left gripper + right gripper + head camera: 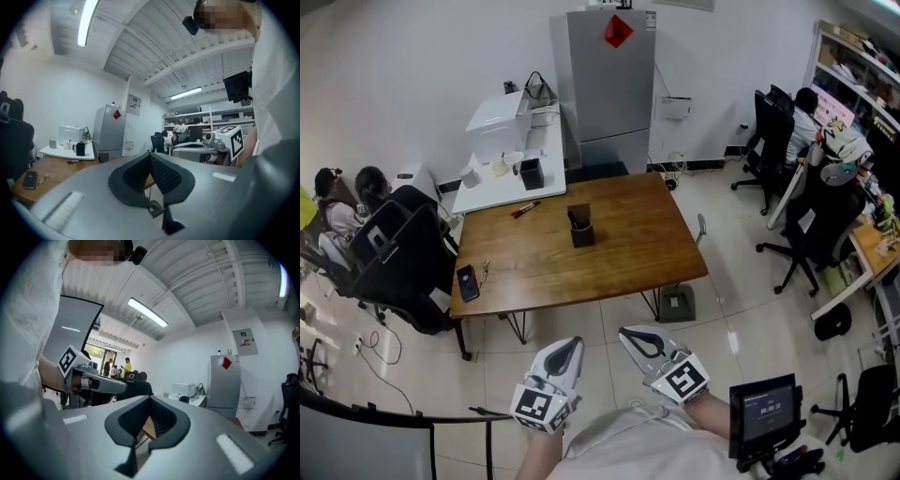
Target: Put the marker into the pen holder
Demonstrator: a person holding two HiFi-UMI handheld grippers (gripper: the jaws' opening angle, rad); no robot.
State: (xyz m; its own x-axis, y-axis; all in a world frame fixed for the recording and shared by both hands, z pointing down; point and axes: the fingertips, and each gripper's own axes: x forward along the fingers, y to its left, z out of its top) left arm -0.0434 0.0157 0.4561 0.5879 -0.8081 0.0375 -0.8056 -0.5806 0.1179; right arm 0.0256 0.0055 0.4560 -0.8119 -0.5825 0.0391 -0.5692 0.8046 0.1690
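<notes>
Well back from the wooden table (pixel 628 248), we are holding the left gripper (pixel 565 354) and right gripper (pixel 642 342) with both pairs of jaws together, gripping nothing. What seems to be the red marker (pixel 525 209) is lying on the table, apart from the pen holder (pixel 580 226).

Nothing is reading legibly. Red diamond sticker (pixel 618 30) on fridge (pixel 605 94) is showing no characters. Tablet screen (pixel 766 409) is displaying lines too small to read. Cubes on left gripper (pixel 570 347) and right gripper (pixel 633 336) are showing square markers only.
</notes>
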